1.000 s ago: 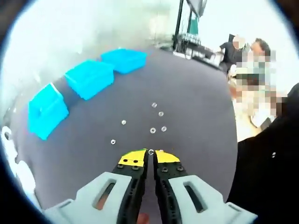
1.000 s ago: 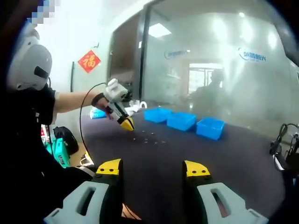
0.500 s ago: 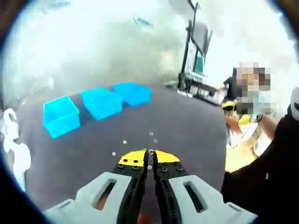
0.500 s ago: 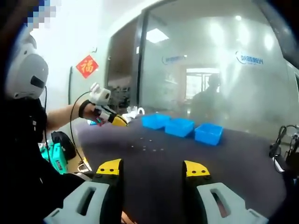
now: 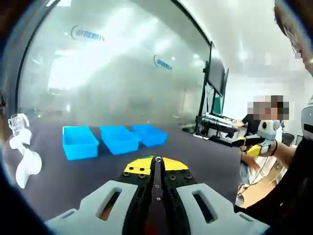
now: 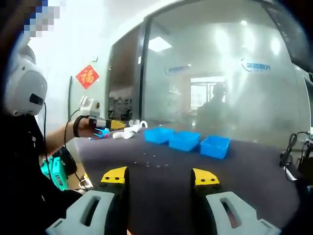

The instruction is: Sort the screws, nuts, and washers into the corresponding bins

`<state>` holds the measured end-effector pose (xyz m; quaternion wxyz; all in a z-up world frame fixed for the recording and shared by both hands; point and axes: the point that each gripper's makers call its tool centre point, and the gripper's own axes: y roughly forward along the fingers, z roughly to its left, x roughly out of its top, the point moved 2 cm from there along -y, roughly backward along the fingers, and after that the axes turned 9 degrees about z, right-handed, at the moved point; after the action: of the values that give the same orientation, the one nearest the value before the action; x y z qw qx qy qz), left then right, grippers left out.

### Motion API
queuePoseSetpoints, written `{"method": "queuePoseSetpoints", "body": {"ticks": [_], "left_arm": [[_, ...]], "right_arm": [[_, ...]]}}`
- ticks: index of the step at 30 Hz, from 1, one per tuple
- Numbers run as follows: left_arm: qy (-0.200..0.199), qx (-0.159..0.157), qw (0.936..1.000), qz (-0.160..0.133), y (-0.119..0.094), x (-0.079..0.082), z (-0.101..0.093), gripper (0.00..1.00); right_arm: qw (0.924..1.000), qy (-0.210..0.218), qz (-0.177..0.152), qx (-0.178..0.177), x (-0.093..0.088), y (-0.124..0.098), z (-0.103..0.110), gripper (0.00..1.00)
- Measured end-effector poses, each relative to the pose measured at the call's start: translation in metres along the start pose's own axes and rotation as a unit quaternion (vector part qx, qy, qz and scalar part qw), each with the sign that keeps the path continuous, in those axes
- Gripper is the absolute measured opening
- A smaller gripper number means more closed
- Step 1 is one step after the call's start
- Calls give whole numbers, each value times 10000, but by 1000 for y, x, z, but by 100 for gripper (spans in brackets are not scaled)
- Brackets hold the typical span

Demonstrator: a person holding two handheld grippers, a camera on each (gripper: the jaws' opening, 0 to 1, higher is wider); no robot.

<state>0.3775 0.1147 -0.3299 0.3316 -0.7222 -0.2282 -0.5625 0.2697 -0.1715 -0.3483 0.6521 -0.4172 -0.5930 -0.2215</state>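
Note:
My left gripper [image 5: 157, 159] is shut, with a tiny silvery part [image 5: 157, 159] pinched at its yellow tips. It is held up off the dark table [image 5: 205, 159], level with three blue bins [image 5: 119, 139] standing in a row ahead. In the right gripper view the left gripper [image 6: 115, 125] hangs at the table's far left, held by a person's hand. Several small metal parts [image 6: 149, 159] lie loose on the table in front of the blue bins [image 6: 185, 140]. My right gripper [image 6: 159, 176] stands open over the near table edge with nothing between its jaws.
A white curved object [image 5: 22, 152] sits at the table's left end, near the bins. A person [image 5: 266, 139] and a stand with equipment [image 5: 215, 125] are beyond the right edge. A glass wall runs behind the table. A green bag [image 6: 55, 169] lies on the floor.
My left gripper has risen from the loose parts with the tiny part held, tilting up and swinging away toward the table's left end. My right gripper has stayed open and nearly still.

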Motion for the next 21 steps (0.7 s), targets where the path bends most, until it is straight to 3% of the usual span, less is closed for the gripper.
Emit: {"method": "queuePoseSetpoints", "body": {"ticks": [5,12,21], "left_arm": [[52,64,10000,-8,1,3,5,5],[77,151,9997,-162,2,19,15,5],[142,514,9982,-292,17,43,52,5]], "right_arm": [[10000,-1,-5,-4,1,1,1,45],[10000,18,-18,-11,1,1,1,45],[10000,24,-48,9,2,1,2,45]]}}
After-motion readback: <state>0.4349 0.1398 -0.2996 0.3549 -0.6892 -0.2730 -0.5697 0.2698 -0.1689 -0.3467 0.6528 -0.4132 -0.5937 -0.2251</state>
